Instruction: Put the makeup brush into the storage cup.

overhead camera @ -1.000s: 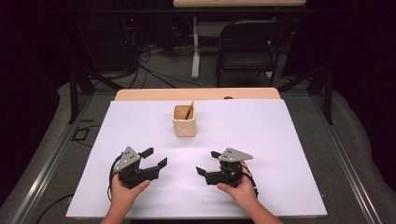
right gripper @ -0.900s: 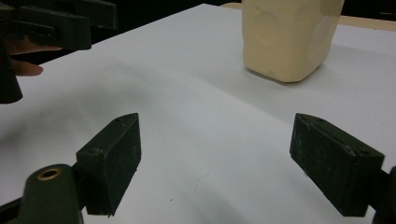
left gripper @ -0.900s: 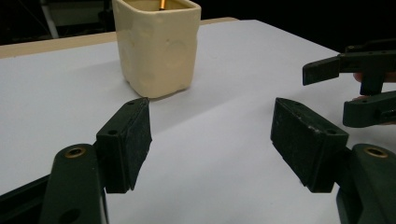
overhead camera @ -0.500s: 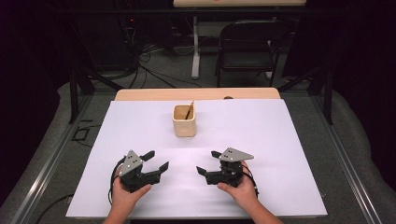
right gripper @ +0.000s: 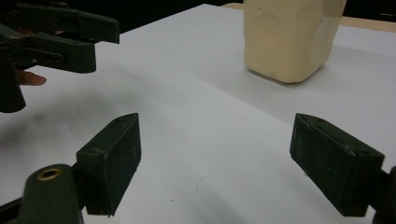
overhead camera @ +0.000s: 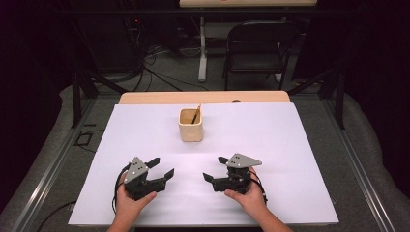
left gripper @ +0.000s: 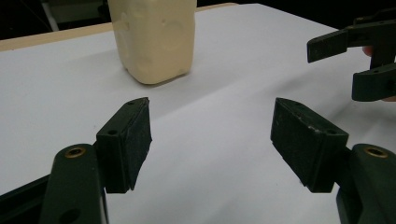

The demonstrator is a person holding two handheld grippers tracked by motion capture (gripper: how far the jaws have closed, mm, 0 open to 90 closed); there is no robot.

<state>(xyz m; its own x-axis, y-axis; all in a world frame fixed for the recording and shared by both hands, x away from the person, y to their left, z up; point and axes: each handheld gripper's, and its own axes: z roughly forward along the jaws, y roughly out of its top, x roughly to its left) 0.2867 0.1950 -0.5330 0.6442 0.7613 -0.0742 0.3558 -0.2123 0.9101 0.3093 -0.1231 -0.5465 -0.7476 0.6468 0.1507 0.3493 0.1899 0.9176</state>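
On the white sheet (overhead camera: 290, 145) that covers the table, a cream-coloured holder (overhead camera: 191, 124) stands upright toward the far side, a little left of the middle, with a pencil (overhead camera: 196, 115) leaning inside it, its upper end tipped toward the far right. Both tools rest low near the person's edge: the left gripper (overhead camera: 161, 170) and the right gripper (overhead camera: 216, 169) each have their jaws spread wide with nothing between them, and they point inward and forward, roughly at one another and at the holder. The holder lies ahead of both, well apart from either; from the left gripper it sits forward and to the right, from the right gripper forward and to the left. Judging by the high view, the left gripper is somewhat nearer, so it seems the likelier one to reach forward, while the pencil's steep lean suggests a grasp from above on its protruding end
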